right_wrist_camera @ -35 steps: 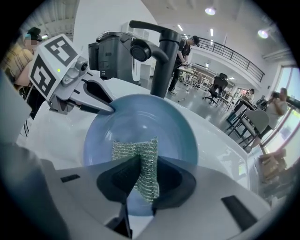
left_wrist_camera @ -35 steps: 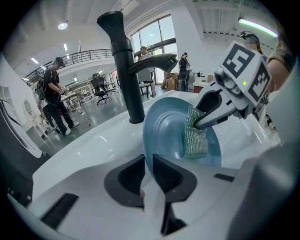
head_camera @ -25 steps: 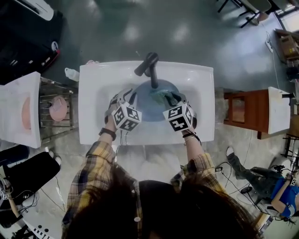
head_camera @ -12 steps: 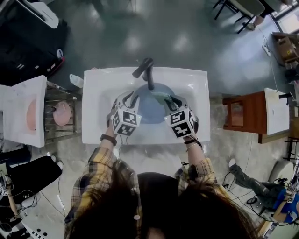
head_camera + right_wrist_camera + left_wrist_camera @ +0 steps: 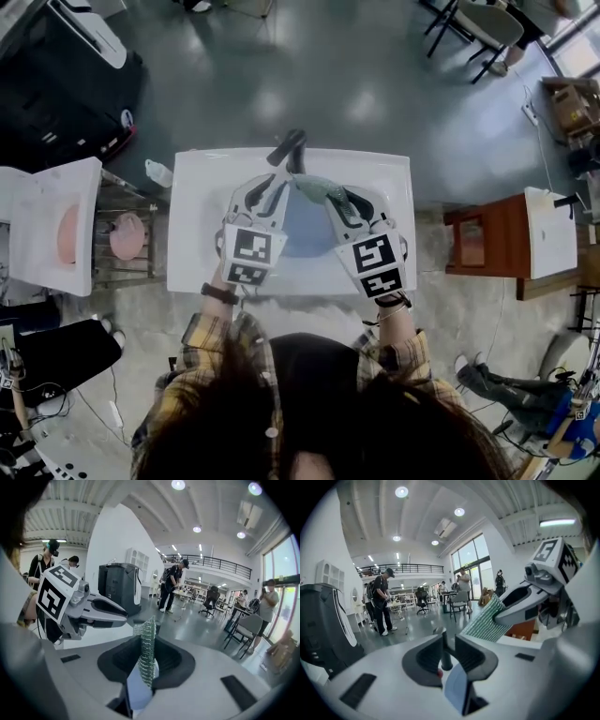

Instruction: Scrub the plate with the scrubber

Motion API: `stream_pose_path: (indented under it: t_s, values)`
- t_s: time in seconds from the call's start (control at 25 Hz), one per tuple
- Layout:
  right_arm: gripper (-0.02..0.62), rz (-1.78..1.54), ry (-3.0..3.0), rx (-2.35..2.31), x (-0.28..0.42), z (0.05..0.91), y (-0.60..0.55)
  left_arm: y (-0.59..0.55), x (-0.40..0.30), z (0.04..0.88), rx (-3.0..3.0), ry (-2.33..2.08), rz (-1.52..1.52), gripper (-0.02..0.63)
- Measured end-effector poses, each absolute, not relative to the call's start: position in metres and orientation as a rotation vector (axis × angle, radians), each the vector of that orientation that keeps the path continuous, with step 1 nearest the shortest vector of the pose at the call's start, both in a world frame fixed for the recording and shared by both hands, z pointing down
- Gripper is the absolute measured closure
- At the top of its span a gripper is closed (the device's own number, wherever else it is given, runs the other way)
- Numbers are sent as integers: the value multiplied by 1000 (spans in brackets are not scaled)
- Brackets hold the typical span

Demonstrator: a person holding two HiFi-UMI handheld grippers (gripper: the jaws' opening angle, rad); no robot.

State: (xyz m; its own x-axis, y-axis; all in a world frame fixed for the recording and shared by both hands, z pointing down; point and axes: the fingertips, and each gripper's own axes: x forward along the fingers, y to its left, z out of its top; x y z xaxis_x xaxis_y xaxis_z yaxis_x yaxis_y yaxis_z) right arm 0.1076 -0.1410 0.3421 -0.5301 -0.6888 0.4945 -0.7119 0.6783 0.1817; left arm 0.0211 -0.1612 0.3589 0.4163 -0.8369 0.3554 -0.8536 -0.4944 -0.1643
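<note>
The light blue plate (image 5: 298,228) is tilted up over the white sink (image 5: 192,225), between my two grippers. My left gripper (image 5: 272,187) is shut on the plate's left edge; in the left gripper view that blue edge (image 5: 456,689) sits deep between the jaws. My right gripper (image 5: 334,199) is shut on the green mesh scrubber (image 5: 317,190), which stands upright between its jaws in the right gripper view (image 5: 147,651), with the plate (image 5: 137,692) just below it. The scrubber (image 5: 486,620) shows in the left gripper view beside the right gripper's fingers (image 5: 520,607).
The dark faucet (image 5: 287,149) rises at the sink's back edge, just beyond both grippers' tips. A rack with a pink item (image 5: 127,235) stands left of the sink and a brown stool (image 5: 480,242) to the right. People (image 5: 383,602) stand across the room.
Both grippers have risen and tipped up from the basin. The plate, which lay flat as a wide blue disc, now stands tilted between them, with the scrubber near its upper part.
</note>
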Motion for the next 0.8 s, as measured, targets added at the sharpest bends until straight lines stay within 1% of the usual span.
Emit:
stream_pose_path:
  t_s: [0.36,0.52,0.8]
  values:
    - [497,-48,-2592,1179,97,249,-148,-153,32,269,2691,-1534,285,568]
    - [497,-43,-2644,1199,97,234,-148,-152,26,250,2665,-1525,166,586]
    - [497,-65,-2698,1193,97,221,-147,-147,32,228,2719,-1471,120,591]
